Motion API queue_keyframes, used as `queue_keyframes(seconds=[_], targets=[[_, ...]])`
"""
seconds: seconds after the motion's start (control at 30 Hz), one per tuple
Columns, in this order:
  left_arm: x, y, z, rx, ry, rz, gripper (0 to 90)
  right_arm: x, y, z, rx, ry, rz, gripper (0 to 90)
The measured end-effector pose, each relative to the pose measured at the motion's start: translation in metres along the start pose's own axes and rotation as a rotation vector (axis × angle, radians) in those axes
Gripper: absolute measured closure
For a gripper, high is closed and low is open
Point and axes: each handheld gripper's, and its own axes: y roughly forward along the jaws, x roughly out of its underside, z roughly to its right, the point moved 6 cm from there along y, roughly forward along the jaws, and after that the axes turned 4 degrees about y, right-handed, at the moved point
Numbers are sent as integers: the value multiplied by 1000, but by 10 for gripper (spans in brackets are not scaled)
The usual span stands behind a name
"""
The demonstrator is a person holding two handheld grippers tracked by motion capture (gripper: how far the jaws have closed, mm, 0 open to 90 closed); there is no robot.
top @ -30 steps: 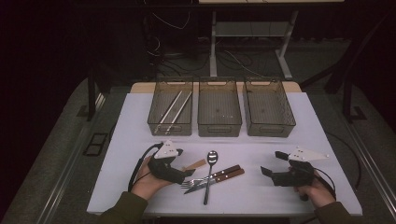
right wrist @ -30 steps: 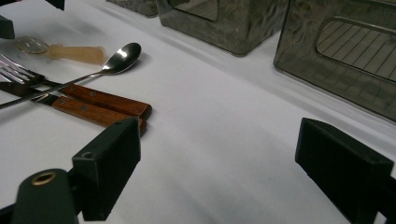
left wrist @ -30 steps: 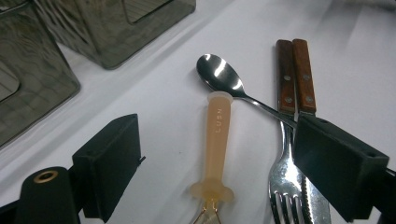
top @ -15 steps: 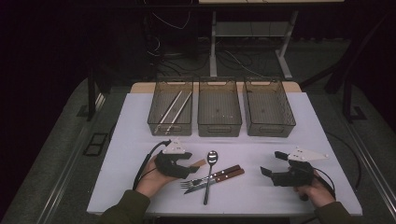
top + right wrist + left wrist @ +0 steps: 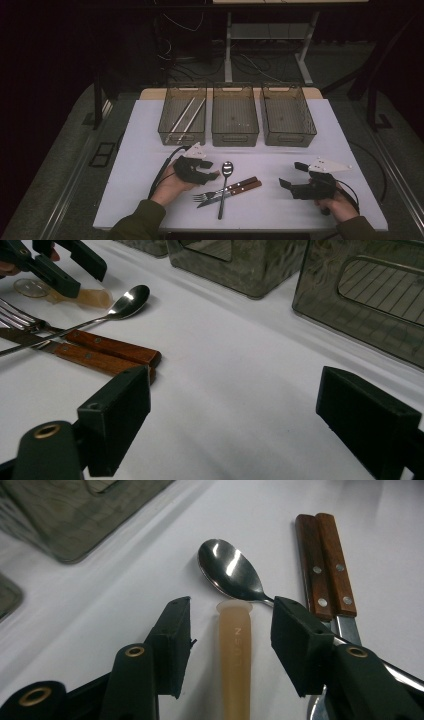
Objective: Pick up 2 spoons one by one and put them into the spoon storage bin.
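Black left gripper (image 5: 231, 630), lower centre of its own view, is standing open astride a translucent amber handle (image 5: 235, 660), apparently lining up a grasp. Right gripper (image 5: 296, 176), lower right in the high view, is waiting open and empty. Mid-frame: spoon (image 5: 226, 172), fork (image 5: 204, 195), wood-handled knife (image 5: 235, 189). Upper frame: three bins (image 5: 289, 114), left one holding chopsticks (image 5: 186, 116), likely for sorting.

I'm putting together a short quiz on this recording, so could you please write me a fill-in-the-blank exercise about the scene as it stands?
1. The chopsticks lie in the ___ of the three bins.
2. The left gripper has its jaws ___ around a translucent handle.
3. The fork and knife have ___ handles.
4. The spoon lies on the ___ table.

Missing words: left; open; wooden; white
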Motion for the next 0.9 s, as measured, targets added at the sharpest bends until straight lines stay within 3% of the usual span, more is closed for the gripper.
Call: queue_keyframes(seconds=[0.23, 0.53, 0.67, 0.9], targets=[[1, 7, 3, 16, 2, -34, 554, 1, 0, 0, -3, 1, -5, 144], [4, 10, 5, 1, 56, -97, 633, 1, 0, 0, -4, -5, -9, 144], [4, 11, 5, -18, 82, -106, 671, 1, 0, 0, -5, -4, -10, 144], [3, 12, 4, -22, 90, -108, 721, 1, 1, 0, -5, -2, -10, 144]])
